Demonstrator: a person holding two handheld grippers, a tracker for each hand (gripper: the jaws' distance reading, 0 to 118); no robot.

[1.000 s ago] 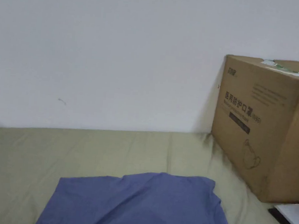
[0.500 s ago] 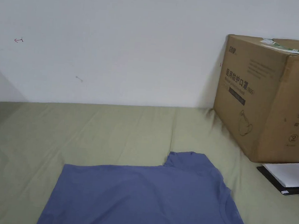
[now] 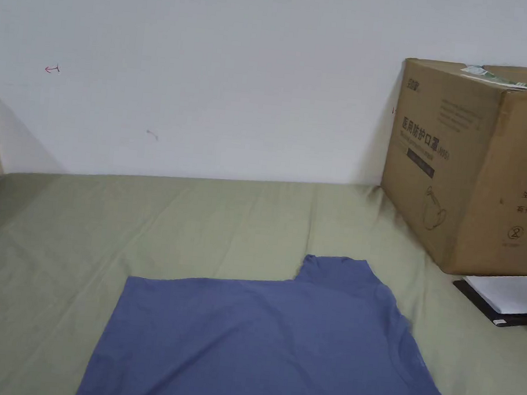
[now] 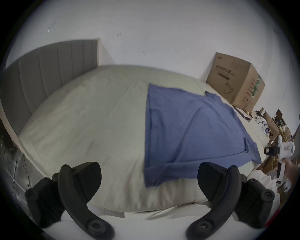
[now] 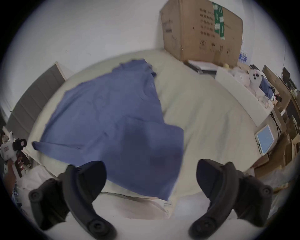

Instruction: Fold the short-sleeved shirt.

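A blue short-sleeved shirt (image 3: 265, 347) lies spread flat on the green bed sheet (image 3: 47, 256), one sleeve (image 3: 336, 272) pointing toward the wall. In the left gripper view the shirt (image 4: 186, 129) reaches the bed's near edge, and my left gripper (image 4: 149, 180) hangs open just off that edge, holding nothing. My right gripper (image 5: 151, 177) is open too, above the shirt's near sleeve (image 5: 146, 155), with nothing between the jaws. Far right in the left gripper view, a hand holds the right gripper (image 4: 274, 151); the left gripper (image 5: 17, 144) shows at the left edge of the right gripper view.
A big cardboard box (image 3: 480, 169) stands on the bed at the back right against the white wall. A dark folder with white paper (image 3: 508, 300) lies before it. A grey headboard (image 4: 48, 78) closes the bed's left end. Cluttered shelves and a tablet (image 5: 264, 141) sit beyond the right side.
The shirt's far side, rumpled and lifted a second ago, now lies flat with the sleeve spread out. The head camera has tilted down and slightly left.
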